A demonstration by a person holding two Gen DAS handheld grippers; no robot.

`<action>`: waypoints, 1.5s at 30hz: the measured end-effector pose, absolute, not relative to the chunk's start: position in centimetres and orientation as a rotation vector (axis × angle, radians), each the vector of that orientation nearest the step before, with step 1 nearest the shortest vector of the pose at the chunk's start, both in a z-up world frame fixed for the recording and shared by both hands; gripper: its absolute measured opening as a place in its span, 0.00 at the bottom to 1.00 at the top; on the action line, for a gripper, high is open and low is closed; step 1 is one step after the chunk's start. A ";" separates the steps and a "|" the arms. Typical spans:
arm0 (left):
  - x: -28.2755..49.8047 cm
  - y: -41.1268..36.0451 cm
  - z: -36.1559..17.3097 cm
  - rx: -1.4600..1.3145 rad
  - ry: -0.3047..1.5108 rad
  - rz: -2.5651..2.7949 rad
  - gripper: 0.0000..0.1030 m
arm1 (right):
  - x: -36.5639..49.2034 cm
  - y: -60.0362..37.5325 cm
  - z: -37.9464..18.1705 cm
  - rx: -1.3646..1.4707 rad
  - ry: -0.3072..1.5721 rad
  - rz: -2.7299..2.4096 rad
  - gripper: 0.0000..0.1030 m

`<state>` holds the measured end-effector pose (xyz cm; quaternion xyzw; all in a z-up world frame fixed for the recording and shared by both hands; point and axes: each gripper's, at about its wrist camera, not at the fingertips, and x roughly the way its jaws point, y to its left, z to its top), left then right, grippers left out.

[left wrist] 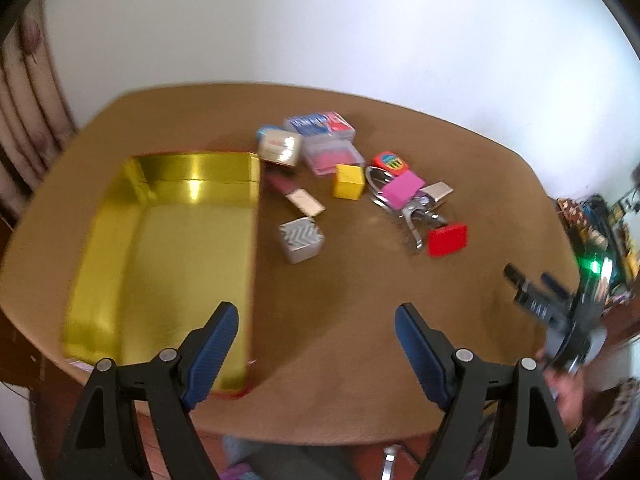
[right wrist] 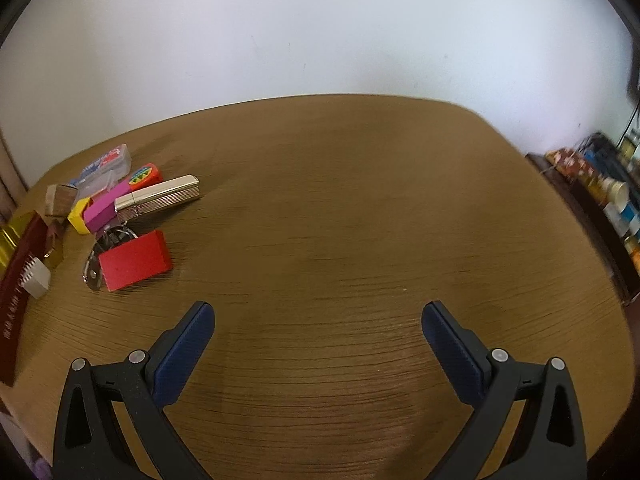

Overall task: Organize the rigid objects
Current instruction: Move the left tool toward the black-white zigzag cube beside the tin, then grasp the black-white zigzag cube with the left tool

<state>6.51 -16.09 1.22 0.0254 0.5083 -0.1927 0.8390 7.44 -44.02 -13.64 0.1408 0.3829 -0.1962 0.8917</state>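
Both jaws spread, nothing held: left hand-held gripper [left wrist: 316,316] over the near counter [left wrist: 360,300] beside the gold tray [left wrist: 168,248]; right hand-held gripper [right wrist: 318,316] over bare wood. I see red block [left wrist: 447,240], yellow cube [left wrist: 349,181], pink block [left wrist: 402,188] clustered right of tray.

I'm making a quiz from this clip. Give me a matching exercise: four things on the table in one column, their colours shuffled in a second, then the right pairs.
Things:
1. open box
2. cube beside the clear cases
3. flat block nearest the right gripper
4. block lying on the metal rings

Colours:
A. pink
B. red
C. shiny gold
D. yellow

Pairs: 1-C, 2-D, 3-B, 4-A
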 end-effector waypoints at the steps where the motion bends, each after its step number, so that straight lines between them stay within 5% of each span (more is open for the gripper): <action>1: 7.3 -16.8 0.9 0.045 1.095 -0.414 0.81 | 7.5 -44.2 -13.8 0.305 0.795 -0.397 1.00; 21: 16.3 -19.0 -4.9 -0.039 1.297 -0.273 0.80 | 7.6 -45.5 -14.8 0.439 0.810 -0.294 1.00; 27: 16.5 -20.8 -5.6 0.001 1.318 -0.264 0.56 | 7.5 -45.9 -15.0 0.452 0.808 -0.287 1.00; 31: 17.2 -21.3 -7.0 0.019 1.360 -0.257 0.30 | 7.5 -45.8 -14.9 0.453 0.808 -0.288 1.00; 45: 19.6 -20.2 -7.0 -0.091 1.417 -0.243 0.33 | 7.7 -45.8 -15.0 0.456 0.811 -0.283 1.00</action>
